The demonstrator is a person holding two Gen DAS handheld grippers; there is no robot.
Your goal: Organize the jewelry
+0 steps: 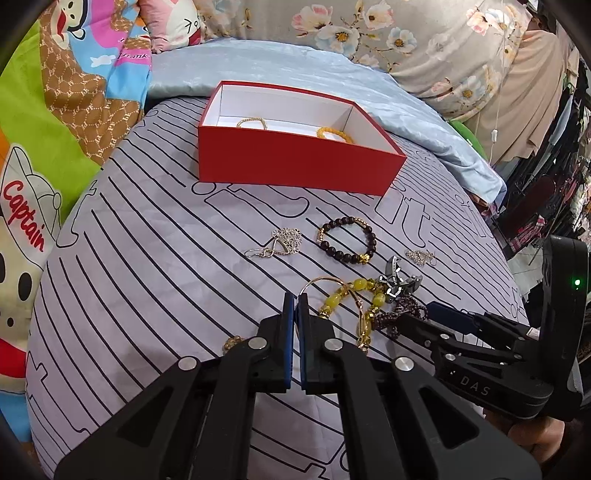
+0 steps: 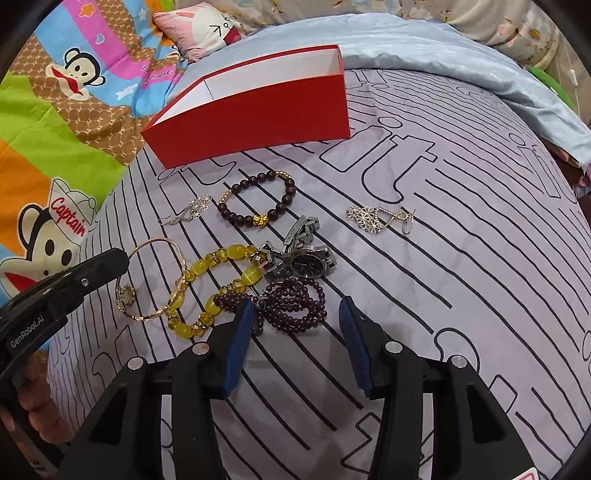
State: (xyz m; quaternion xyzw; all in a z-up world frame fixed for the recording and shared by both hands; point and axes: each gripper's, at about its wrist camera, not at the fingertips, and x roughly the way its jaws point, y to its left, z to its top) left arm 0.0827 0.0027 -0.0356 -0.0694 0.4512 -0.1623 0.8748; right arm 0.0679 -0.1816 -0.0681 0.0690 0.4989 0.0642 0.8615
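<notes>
Sorting stage: loose jewelry lies on the bed; the red box (image 1: 295, 168) already holds two bracelets, a thin gold one (image 1: 252, 122) and an orange beaded one (image 1: 334, 134).
Left gripper (image 1: 296, 299): pads nearly together, only a thin gap, nothing between them; tip just beside the gold bangle (image 2: 155, 280).
Right gripper (image 2: 297, 314): jaws spread wide, empty, poised over the purple bead strand (image 2: 291, 304).
Item location: the strand sits in a heap nearest the right gripper, touching the yellow bead bracelet (image 2: 210, 288) and beside the wristwatch (image 2: 308, 262); the dark bead bracelet (image 2: 256, 203) and two silver earrings (image 2: 373, 218) (image 2: 188, 212) lie apart, nearer the box.
Handling, strand: judged light, limp and slippery; it will drape and may drag the yellow bracelet along. Pinch across the bunched loops, not a single bead.
Handling, watch: likely the heaviest item, rigid case; take hold at the metal band.
Handling, earrings: small, thin, probably fragile; grip the flower plate, not the hook.
Surface: soft grey sheet (image 2: 461, 277) with black line print, wrinkled; it will yield under pressure, so pads may catch fabric.
Room: cartoon blanket (image 2: 74, 92), blue cloth (image 1: 332, 70) and floral pillow (image 1: 406, 33) behind; hanging clothes at the right edge.
</notes>
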